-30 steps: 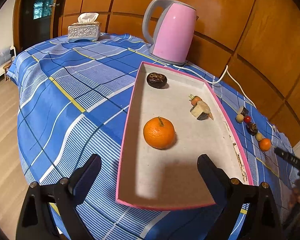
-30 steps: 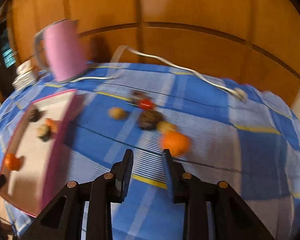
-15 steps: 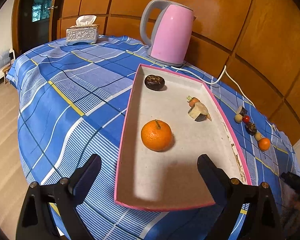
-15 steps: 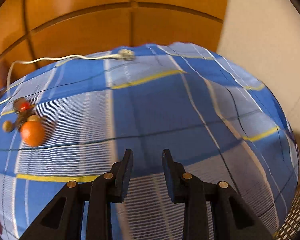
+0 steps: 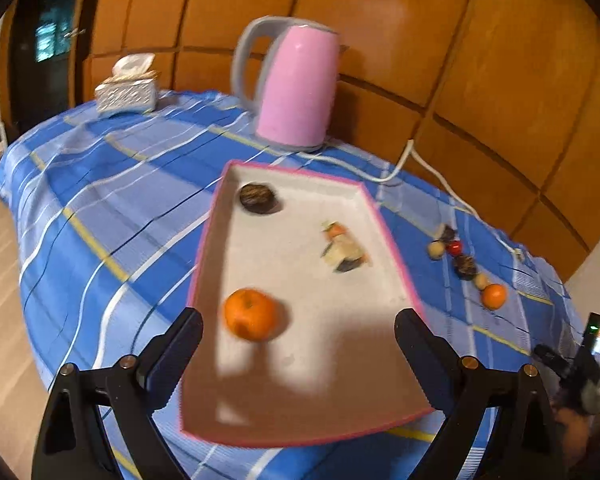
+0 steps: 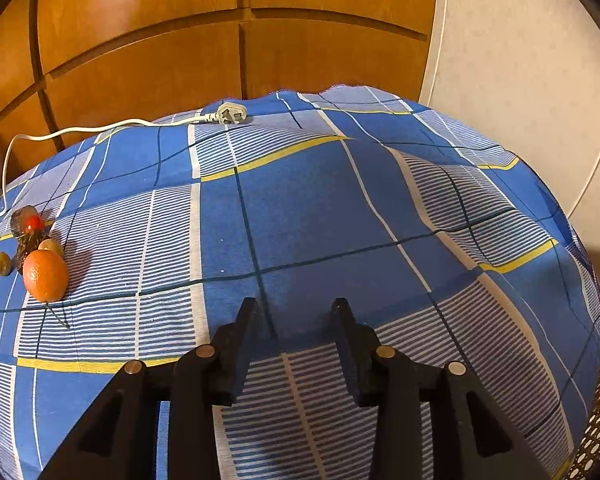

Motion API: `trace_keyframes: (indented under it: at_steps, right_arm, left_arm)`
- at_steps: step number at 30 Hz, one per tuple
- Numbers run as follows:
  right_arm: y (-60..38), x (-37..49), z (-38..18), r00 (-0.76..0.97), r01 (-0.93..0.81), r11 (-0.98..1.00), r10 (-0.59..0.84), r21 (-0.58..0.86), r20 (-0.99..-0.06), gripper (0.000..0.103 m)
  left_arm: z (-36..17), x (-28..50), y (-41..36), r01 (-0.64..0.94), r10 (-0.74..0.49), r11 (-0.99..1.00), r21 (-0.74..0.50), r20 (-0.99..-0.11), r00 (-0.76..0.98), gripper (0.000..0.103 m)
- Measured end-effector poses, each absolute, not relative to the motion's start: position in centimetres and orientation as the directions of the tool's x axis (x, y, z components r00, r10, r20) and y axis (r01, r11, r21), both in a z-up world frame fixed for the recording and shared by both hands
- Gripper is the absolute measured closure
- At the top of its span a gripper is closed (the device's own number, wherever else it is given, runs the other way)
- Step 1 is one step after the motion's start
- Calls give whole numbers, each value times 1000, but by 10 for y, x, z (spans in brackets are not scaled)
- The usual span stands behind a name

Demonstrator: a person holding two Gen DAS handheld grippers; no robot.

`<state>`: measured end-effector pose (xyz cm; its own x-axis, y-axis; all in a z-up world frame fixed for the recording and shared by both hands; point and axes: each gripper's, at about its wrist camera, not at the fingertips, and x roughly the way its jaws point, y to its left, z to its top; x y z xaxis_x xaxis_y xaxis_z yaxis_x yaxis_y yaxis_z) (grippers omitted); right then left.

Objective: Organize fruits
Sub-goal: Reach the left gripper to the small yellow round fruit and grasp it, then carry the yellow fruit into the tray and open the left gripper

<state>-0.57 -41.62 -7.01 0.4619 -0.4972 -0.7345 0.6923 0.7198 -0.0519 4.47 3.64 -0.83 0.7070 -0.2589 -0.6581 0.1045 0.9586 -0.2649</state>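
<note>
Both grippers are empty with jaws spread, and the right gripper (image 6: 296,320) has swung off the small round orange tangerine (image 6: 45,275), now far left of its jaws, so that pickup isn't lined up yet.

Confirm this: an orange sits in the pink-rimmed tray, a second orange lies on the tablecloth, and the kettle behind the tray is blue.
One thing is wrong: the kettle is pink, not blue, as the left wrist view shows. The rest holds: one orange sits in the pink-rimmed tray, and a second orange lies on the tablecloth.
</note>
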Motion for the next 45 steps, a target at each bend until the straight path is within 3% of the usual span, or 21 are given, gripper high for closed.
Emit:
trace_keyframes:
  at_steps: [11, 17, 21, 26, 41, 43, 45]
  right_arm:
    - [-416, -6, -71, 471, 688, 724, -495, -47, -730, 60]
    - [-416, -5, -71, 472, 686, 726, -496, -49, -729, 58]
    - [-415, -4, -71, 471, 685, 726, -499, -54, -728, 58]
    - [-415, -3, -72, 470, 685, 726, -501, -58, -727, 57]
    - [-415, -4, -71, 468, 683, 727, -506, -67, -724, 57]
    - [-415, -3, -71, 468, 683, 728, -507, -68, -724, 57]
    - [-415, -4, -71, 468, 682, 728, -508, -69, -723, 57]
  left_arm:
    - [19, 80, -42, 314, -407, 912, -263, -663, 628, 8]
    - [20, 102, -78, 388, -462, 880, -273, -681, 568, 19]
    - [16, 122, -102, 417, -491, 859, -296, -708, 508, 38]
    - [7, 145, -133, 451, -492, 847, -281, -737, 464, 48]
    - [-50, 229, -194, 363, -392, 898, -248, -825, 407, 47]
    - [-60, 232, -198, 368, -396, 894, -255, -836, 381, 55]
    - [-63, 230, -201, 384, -382, 896, -223, -828, 410, 76]
